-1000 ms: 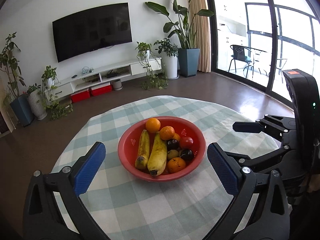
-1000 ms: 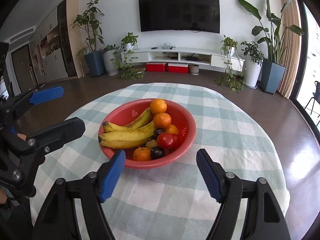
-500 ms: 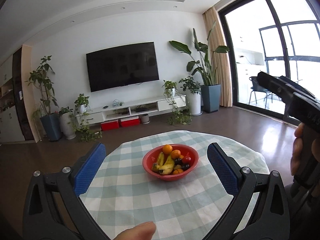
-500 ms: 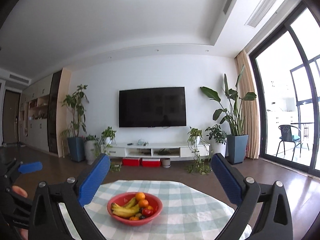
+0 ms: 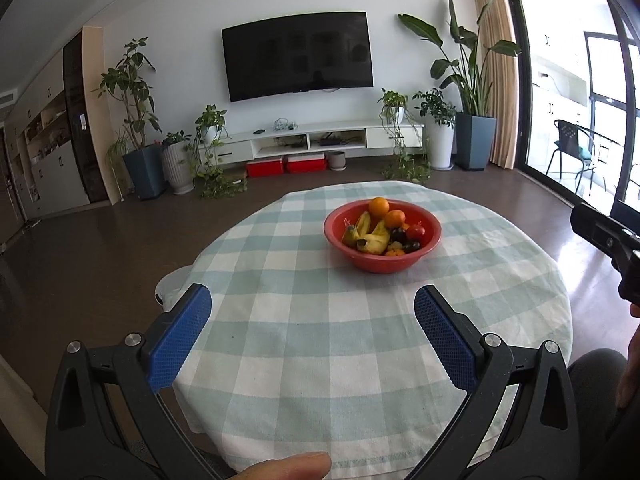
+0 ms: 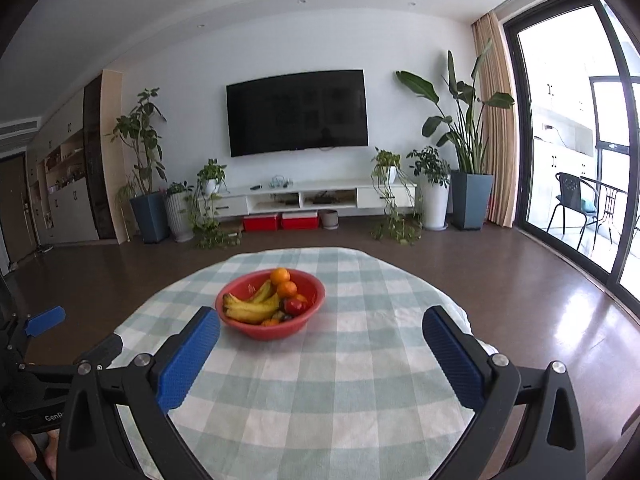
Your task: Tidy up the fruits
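A red bowl [image 5: 382, 258] is set on the checked tablecloth of a round table. Two yellow bananas [image 5: 370, 236] are laid side by side in its left half. Two oranges [image 5: 379, 206] are stacked at the far rim, and a third small orange [image 5: 394, 253] is seen at the near rim. A red tomato [image 5: 416, 232] and dark round fruits [image 5: 400, 235] are grouped at the right

Dark fruits [image 5: 404, 240] in bowl [image 5: 382, 262]: perhaps plums, unclear.
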Tool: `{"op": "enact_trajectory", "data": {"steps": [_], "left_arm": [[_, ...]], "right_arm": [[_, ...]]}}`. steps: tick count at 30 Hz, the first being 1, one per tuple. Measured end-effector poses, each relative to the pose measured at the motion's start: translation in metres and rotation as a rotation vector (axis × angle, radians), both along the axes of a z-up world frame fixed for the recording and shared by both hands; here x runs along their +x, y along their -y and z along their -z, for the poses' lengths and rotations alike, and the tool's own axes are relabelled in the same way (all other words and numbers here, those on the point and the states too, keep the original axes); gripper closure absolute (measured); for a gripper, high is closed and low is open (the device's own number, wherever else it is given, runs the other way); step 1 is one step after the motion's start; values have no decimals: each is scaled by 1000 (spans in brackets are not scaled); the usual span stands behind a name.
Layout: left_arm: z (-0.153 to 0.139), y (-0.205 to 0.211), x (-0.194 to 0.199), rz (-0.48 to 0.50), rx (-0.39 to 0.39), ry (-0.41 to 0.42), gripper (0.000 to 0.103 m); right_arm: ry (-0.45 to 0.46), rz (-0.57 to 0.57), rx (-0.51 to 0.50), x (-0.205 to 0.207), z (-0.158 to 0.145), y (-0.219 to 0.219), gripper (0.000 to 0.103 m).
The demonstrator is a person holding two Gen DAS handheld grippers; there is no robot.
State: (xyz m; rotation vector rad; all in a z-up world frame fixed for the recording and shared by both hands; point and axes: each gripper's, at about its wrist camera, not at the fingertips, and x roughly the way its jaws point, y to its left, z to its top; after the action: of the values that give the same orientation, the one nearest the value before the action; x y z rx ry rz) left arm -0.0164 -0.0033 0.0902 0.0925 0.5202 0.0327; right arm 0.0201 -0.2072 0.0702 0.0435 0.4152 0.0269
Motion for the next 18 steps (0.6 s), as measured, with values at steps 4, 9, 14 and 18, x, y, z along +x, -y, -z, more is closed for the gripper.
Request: {"op": "enact_trajectory", "data": {"steps": [4,9,14,18], "left_arm": [[15,-1,15,-3,-31,-48,0],[32,2,29,5,-40,-99,0],[45,2,37,7,-57,-142,0],[52,2,40,9,-61,-159,0]], "right_arm": [[-83,12,14,6,23,4,0],[-130,7,7,10,38,5,0],[-158,-13,-4,12,49,-2,0],[-176,-16,-6,14,52,-3,0]]}}
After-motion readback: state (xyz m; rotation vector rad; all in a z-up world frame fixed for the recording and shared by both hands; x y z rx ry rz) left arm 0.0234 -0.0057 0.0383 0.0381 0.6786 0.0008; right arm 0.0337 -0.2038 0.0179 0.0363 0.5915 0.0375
